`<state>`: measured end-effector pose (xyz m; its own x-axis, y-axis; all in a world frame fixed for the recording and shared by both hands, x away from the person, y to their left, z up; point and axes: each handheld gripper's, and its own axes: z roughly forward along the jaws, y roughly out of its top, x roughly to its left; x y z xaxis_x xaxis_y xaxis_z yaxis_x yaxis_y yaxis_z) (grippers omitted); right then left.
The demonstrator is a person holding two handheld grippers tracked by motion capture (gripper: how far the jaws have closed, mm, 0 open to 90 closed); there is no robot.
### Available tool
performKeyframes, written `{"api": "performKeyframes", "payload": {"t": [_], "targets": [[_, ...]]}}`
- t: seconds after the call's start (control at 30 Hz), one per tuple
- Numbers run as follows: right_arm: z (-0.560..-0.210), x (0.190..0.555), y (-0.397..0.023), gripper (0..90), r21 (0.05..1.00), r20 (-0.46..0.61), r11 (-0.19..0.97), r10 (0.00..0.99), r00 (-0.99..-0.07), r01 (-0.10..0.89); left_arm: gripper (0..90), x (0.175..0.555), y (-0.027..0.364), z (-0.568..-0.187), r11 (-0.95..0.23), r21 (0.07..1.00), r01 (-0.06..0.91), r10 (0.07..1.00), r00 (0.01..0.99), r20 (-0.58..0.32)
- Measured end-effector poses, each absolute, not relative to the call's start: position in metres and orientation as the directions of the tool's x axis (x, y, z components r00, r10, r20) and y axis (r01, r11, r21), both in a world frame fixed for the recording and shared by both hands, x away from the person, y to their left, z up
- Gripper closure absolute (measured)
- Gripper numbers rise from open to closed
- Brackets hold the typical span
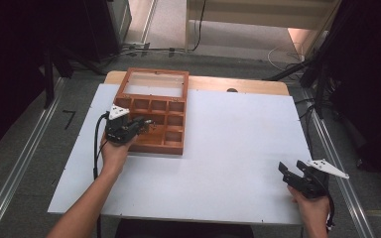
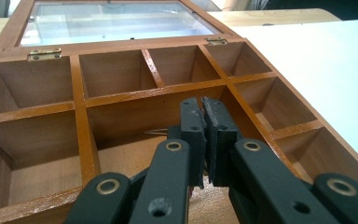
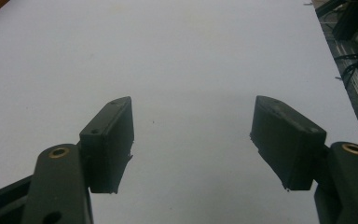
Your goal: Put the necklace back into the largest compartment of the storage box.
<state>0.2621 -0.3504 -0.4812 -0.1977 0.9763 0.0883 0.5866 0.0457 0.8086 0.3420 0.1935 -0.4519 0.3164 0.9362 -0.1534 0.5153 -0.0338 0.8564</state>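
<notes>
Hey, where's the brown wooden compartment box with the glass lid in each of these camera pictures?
High view: the brown wooden compartment box lies upper left of centre on the white table, its glass lid folded open behind it.
Left gripper view: the box's compartments spread across most of the frame, behind the shut left gripper.
Right gripper view: not in it; bare table beyond the open right gripper.
Shared landmark: the white table.
</notes>
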Motion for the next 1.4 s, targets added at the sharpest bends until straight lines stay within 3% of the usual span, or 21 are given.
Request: {"api": "performKeyframes", "payload": {"t": [0.9,1.17,1.4], "targets": [[-0.481,0.262,-0.351,28.0,0.808,0.087,0.048,0.976,-0.2,0.587,86.1,0.356,0.188,-0.466,-0.044,0.84,0.541,0.944,0.297,-0.142],[-0.481,0.262,-0.351,28.0,0.808,0.088,0.048,0.976,-0.2,0.587,58.1,0.355,0.188,-0.464,-0.052,0.844,0.534,0.946,0.296,-0.129],[-0.481,0.262,-0.35,28.0,0.808,0.088,0.048,0.976,-0.201,0.588,46.9,0.354,0.186,-0.465,-0.057,0.837,0.544,0.944,0.302,-0.132]]}}
